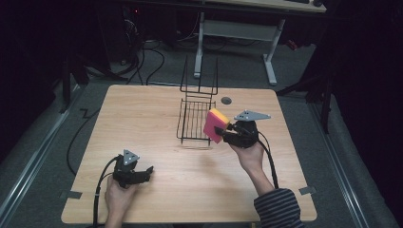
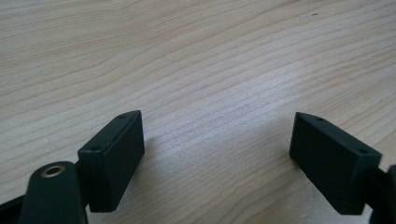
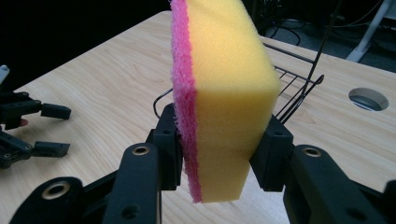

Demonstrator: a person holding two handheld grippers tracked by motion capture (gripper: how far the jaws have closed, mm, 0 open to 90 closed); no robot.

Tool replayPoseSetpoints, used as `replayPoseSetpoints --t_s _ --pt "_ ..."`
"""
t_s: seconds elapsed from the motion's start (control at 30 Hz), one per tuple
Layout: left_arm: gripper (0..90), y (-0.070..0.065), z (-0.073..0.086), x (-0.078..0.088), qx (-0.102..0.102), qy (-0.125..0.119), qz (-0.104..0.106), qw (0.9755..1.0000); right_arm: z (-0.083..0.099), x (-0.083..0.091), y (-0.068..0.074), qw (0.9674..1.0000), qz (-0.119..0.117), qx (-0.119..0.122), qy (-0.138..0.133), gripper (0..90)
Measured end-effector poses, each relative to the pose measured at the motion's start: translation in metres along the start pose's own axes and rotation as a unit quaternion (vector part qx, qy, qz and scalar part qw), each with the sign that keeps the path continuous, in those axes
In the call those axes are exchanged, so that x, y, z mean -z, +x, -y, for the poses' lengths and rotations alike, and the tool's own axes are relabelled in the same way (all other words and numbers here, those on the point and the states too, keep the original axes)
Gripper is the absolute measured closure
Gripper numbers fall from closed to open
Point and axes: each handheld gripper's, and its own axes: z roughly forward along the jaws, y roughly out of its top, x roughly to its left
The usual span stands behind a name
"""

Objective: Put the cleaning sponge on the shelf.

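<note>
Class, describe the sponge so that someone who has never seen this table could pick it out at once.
Start at the wooden table and find the black wire rack near its far middle. Beside the rack's right edge, the right gripper holds the sponge above the table. It is the one brightly coloured thing: yellow foam with a pink scrubbing face.

The sponge (image 1: 215,125) sits between the jaws of the right tongs (image 1: 223,129), above the surface (image 1: 157,114). The wire rack (image 1: 194,118) stands just left of and behind those tongs. The left tongs (image 1: 146,171) lie well apart, nearer the person.
</note>
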Motion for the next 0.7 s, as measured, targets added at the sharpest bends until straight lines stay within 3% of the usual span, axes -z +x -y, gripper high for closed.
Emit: replayPoseSetpoints --t_s 0.37,0.7 --pt "18.6 0.0 0.0 0.0 0.0 0.0 0.0 1.0 -0.013 -0.022 -0.004 0.9999 0.012 0.0 0.007 60.7" --pt "18.6 0.0 0.0 0.0 -0.001 0.0 0.0 1.0 -0.019 -0.055 -0.004 0.9997 0.018 0.005 0.015 60.7"
